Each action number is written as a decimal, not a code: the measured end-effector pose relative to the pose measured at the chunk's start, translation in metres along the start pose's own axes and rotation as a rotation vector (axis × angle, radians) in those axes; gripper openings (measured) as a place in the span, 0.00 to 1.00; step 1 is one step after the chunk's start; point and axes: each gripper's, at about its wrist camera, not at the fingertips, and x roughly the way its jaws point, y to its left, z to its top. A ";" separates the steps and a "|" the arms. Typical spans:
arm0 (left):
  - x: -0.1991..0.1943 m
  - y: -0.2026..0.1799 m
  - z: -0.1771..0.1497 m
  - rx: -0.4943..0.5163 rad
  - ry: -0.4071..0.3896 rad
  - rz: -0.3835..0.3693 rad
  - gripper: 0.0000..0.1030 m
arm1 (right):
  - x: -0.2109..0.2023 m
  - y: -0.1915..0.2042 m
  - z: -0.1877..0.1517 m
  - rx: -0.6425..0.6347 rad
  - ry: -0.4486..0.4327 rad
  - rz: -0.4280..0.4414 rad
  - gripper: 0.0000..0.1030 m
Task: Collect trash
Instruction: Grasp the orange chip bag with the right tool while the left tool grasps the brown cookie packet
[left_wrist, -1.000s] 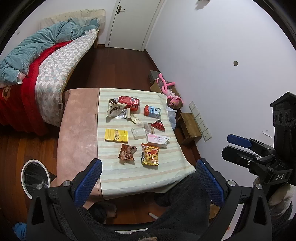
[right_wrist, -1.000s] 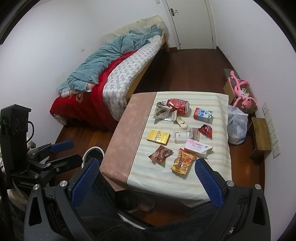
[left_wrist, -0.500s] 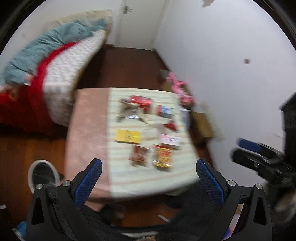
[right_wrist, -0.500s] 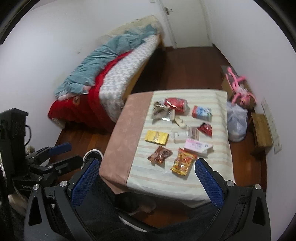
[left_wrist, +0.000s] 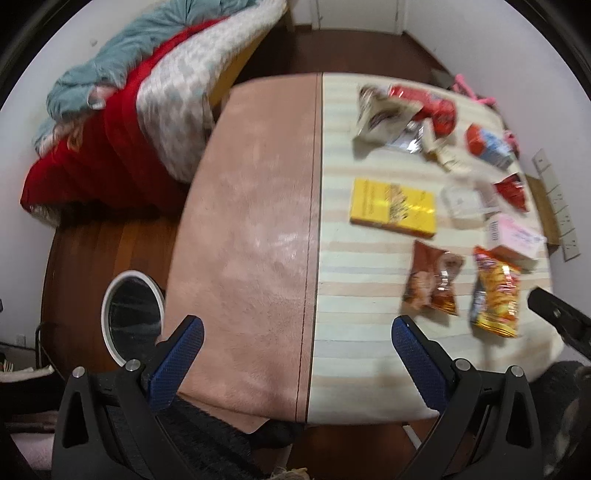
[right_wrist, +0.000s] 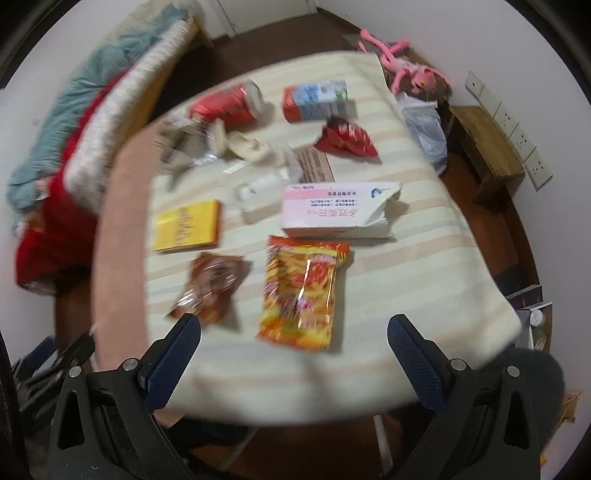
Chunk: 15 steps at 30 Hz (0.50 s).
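Note:
Trash lies on the striped half of a table (left_wrist: 332, 302): a yellow box (left_wrist: 392, 208), a brown snack bag (left_wrist: 430, 282), an orange chip bag (left_wrist: 495, 291), a pink-white carton (right_wrist: 334, 212), a red can (right_wrist: 225, 105), a milk carton (right_wrist: 316, 99) and a red wrapper (right_wrist: 347, 142). My left gripper (left_wrist: 295, 350) is open and empty above the table's near pink half. My right gripper (right_wrist: 293, 345) is open and empty just short of the orange chip bag (right_wrist: 301, 291). A white-rimmed bin (left_wrist: 131, 315) stands on the floor to the left.
A bed with red and teal bedding (left_wrist: 122, 110) runs along the left wall. A plastic bag (right_wrist: 424, 133), a pink plush toy (right_wrist: 402, 74) and a wooden stool (right_wrist: 484, 151) sit right of the table. The right gripper's fingertip shows in the left wrist view (left_wrist: 557, 317).
Both grippers have dropped down and moved in close over the table. The left view has swung left toward the pink half and the bin. Both stay open.

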 end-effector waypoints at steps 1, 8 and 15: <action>0.007 -0.004 0.002 -0.002 0.018 0.009 1.00 | 0.014 -0.001 0.005 0.015 0.017 -0.002 0.99; 0.032 -0.021 0.014 0.016 0.072 0.010 1.00 | 0.072 0.005 0.019 -0.015 0.050 -0.098 0.73; 0.035 -0.066 0.028 0.114 0.087 -0.075 1.00 | 0.061 -0.024 0.005 -0.030 0.042 -0.152 0.53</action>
